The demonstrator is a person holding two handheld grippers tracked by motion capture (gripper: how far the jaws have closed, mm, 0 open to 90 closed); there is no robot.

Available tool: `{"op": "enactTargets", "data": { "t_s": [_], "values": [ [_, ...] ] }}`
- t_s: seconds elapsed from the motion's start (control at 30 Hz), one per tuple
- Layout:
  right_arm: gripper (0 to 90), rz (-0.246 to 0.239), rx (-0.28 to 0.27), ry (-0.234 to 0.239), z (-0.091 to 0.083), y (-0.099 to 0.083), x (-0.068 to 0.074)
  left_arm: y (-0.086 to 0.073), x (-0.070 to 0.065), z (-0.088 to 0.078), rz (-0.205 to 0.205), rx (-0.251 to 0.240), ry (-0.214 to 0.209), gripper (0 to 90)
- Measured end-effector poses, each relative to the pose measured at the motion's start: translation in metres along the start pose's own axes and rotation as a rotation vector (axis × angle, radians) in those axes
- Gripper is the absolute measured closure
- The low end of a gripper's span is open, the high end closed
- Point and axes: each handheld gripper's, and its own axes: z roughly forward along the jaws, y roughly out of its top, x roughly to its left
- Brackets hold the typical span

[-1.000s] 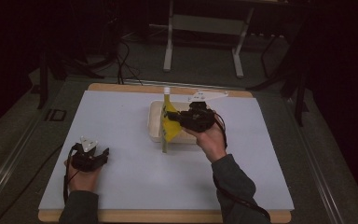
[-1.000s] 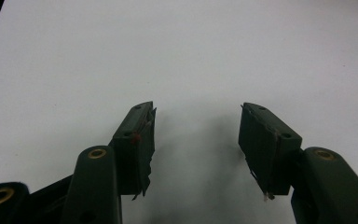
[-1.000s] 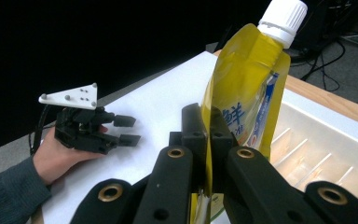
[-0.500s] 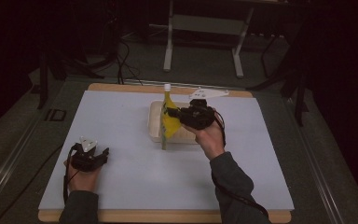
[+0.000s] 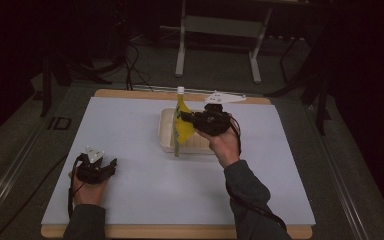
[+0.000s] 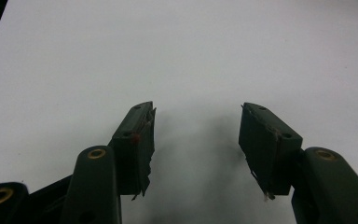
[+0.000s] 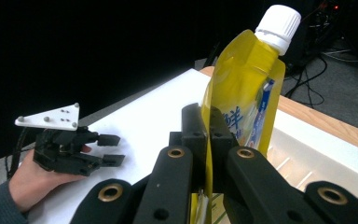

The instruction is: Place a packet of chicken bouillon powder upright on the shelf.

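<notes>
A yellow spouted pouch [image 5: 182, 125] with a white cap hangs upright over the left part of a white tray [image 5: 166, 140]. My right gripper [image 5: 189, 119] is shut on the pouch's side edge. In the right gripper view the pouch [image 7: 242, 107] rises between the closed jaws, cap [image 7: 278, 22] at the top, with the right gripper [image 7: 209, 140] pinching its edge. My left gripper [image 5: 111, 166] rests on the white table near the front left, open and holding nothing. In the left gripper view the left gripper [image 6: 196, 140] has its jaws wide apart over bare table.
The white tray [image 7: 317, 154] sits at the middle back of the white tabletop [image 5: 130, 130], which has a wooden rim [image 5: 180, 232]. A metal stand [image 5: 220, 30] and cables lie on the dark floor beyond the table.
The right gripper has lifted the pouch slightly higher and farther back above the tray. The left gripper has stayed in place.
</notes>
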Motion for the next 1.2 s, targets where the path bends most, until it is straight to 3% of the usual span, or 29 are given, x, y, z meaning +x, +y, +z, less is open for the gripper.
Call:
{"op": "enactTargets", "data": {
  "t_s": [0.47, 1.03, 1.2],
  "values": [
    [90.0, -0.022, -0.02, -0.044, 0.005, 0.005, -0.005, 0.0, 0.0, 0.0, -0.001, -0.003, 0.002, 44.7],
    [90.0, 0.034, -0.049, -0.09, 0.013, 0.006, -0.012, 0.0, 0.0, 0.0, 0.0, -0.002, 0.001, 44.7],
    [90.0, 0.031, -0.051, -0.103, 0.018, 0.007, -0.013, 0.0, 0.001, 0.0, -0.001, -0.001, -0.001, 44.7]
  ]
}}
